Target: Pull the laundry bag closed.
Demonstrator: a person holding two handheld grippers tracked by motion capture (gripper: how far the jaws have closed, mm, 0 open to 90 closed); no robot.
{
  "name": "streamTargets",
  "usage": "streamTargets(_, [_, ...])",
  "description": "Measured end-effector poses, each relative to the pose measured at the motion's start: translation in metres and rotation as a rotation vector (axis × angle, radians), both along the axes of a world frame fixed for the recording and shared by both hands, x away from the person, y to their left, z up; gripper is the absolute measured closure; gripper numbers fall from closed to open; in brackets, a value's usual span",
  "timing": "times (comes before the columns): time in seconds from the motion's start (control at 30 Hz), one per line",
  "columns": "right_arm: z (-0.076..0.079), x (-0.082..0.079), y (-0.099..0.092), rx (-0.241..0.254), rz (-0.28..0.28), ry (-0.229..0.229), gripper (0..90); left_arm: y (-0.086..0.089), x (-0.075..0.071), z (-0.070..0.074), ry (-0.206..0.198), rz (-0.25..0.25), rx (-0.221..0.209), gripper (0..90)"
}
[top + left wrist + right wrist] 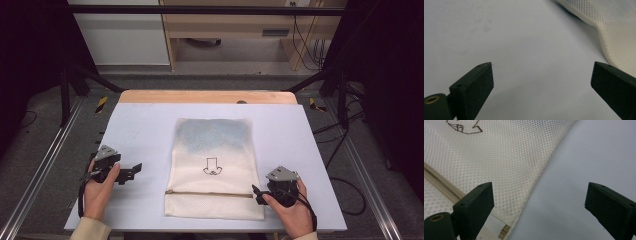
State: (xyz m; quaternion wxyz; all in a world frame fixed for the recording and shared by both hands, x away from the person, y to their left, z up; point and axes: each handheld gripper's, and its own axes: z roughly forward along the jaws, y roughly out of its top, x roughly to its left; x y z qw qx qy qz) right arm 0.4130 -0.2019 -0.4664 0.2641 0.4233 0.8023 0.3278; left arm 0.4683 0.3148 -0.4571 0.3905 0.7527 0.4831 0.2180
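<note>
Nearest the person, the right hand-held gripper (258,194) sits at the lower right corner of the mesh laundry bag (214,165), just where the zipper (209,193) ends. In the right gripper view its jaws stand wide apart, one over the mesh beside the zipper line (441,186) and the other over bare tabletop (584,157); nothing is pinched between them. The bag's side edge runs up between the two jaws, so the gripper straddles it rather than grips it.

A little farther up on the left, the left hand-held gripper (132,171) rests on the tabletop (140,130) beside the bag but clearly apart from it. Its jaws are also spread wide and empty — the left gripper view shows plain surface between them and the bag's edge (614,32) off to one side.

The bag lies flat in the middle of the tabletop, closed end away from the person, a small line drawing (213,166) on its face. Something bluish seems to lie inside its far half (215,135), though through the mesh I can't tell what it is. The zipper looks shut along its whole length.

By my reading the work on the bag is barely begun — neither gripper holds cloth or zipper pull. What's left is nearly everything: taking hold near the zipper end, steadying the bag with the other side, then working it.
</note>
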Motion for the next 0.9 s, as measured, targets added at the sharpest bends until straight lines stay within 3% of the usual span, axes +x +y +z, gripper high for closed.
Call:
streamTargets(0.07, [0.000, 0.000, 0.001, -0.007, 0.000, -0.002, 9.7, 0.000, -0.008, 0.005, -0.027, -0.005, 0.071, 3.6])
streamTargets(0.2, [0.002, -0.002, 0.003, -0.010, 0.009, 0.005, 11.5, -0.004, -0.019, 0.010, -0.073, -0.027, 0.037, 3.1])
streamTargets(0.43, [0.012, -0.004, 0.014, -0.019, 0.063, -0.015, 16.6, -0.017, -0.054, 0.017, -0.088, -0.045, 0.032, 4.7])
streamTargets(0.53, [0.020, -0.002, 0.026, -0.033, 0.106, -0.033, 20.9, -0.020, -0.058, 0.018, -0.087, -0.067, 0.027, 3.7])
streamTargets(0.73, [0.032, 0.002, 0.051, -0.075, 0.159, -0.035, 31.6, -0.026, -0.052, 0.014, -0.119, -0.084, 0.083, 5.3])
streamTargets(0.77, [0.034, 0.004, 0.063, -0.091, 0.196, -0.030, 34.7, -0.028, -0.053, 0.015, -0.142, -0.084, 0.101, 5.4])
streamTargets(0.83, [0.036, 0.006, 0.073, -0.108, 0.226, -0.019, 37.9, -0.029, -0.053, 0.015, -0.149, -0.086, 0.108, 5.4])
streamTargets(0.9, [0.039, 0.006, 0.084, -0.085, 0.269, -0.013, 41.5, -0.032, -0.051, 0.013, -0.145, -0.089, 0.115, 5.4])
